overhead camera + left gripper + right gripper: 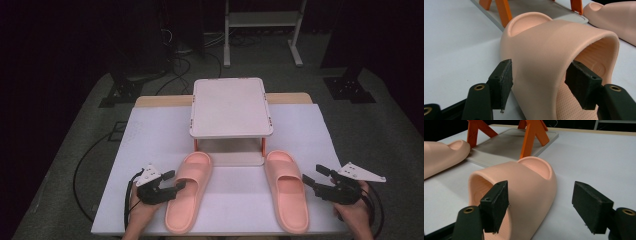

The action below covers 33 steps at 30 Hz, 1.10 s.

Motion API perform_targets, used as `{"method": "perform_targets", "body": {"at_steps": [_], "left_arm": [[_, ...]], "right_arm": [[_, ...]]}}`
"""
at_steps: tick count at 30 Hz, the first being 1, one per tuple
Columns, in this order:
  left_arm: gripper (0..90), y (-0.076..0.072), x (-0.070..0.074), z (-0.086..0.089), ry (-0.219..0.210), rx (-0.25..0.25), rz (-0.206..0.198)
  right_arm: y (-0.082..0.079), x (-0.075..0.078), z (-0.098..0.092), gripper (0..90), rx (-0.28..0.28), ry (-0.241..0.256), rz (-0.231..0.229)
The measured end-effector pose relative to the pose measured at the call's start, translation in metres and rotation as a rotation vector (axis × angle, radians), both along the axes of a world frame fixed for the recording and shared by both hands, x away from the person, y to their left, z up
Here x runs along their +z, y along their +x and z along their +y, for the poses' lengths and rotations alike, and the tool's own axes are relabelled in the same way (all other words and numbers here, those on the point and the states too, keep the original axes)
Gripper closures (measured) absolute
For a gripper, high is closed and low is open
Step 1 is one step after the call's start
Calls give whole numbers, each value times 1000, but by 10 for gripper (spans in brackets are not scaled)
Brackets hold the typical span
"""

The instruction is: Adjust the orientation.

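Two pink slippers lie toes-forward on the white table: the left slipper (187,192) (549,45) and the right slipper (288,192) (524,180). My left gripper (175,180) (543,85) is open, its jaws straddling the left side of the left slipper's strap, one jaw outside and one in the foot opening. My right gripper (313,174) (543,206) is open too, with one jaw at the right slipper's foot opening and the other standing off its outer side. Neither pair of pads presses the rubber.
A small white shelf (230,107) on orange legs stands just beyond the slippers' toes, its lower tray (235,159) (506,145) between them. White table (150,140) spreads on both sides. Cables and a metal stand lie on the dark floor behind.
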<state>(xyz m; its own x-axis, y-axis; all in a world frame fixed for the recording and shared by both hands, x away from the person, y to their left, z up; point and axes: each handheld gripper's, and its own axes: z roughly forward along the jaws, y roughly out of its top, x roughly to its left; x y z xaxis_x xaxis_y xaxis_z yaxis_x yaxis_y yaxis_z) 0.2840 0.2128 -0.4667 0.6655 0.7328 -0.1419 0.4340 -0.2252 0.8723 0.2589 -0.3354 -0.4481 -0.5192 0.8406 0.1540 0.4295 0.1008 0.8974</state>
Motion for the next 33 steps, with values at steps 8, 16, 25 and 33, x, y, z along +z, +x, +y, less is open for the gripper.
{"method": "perform_targets", "body": {"at_steps": [8, 16, 25, 33], "left_arm": [[429, 0, -1, -2, 6, 10, 4], [485, 0, -1, -1, 13, 34, 10], [512, 1, -3, -2, 33, 53, 12], [533, 1, -3, -1, 35, 57, 12]], "right_arm": [[-5, -2, 4, 288, 18, -7, 4], [-4, -6, 14, 289, 43, -30, 19], [1, -12, 24, 344, 46, -60, 40], [7, -20, 31, 433, 12, -94, 68]]}}
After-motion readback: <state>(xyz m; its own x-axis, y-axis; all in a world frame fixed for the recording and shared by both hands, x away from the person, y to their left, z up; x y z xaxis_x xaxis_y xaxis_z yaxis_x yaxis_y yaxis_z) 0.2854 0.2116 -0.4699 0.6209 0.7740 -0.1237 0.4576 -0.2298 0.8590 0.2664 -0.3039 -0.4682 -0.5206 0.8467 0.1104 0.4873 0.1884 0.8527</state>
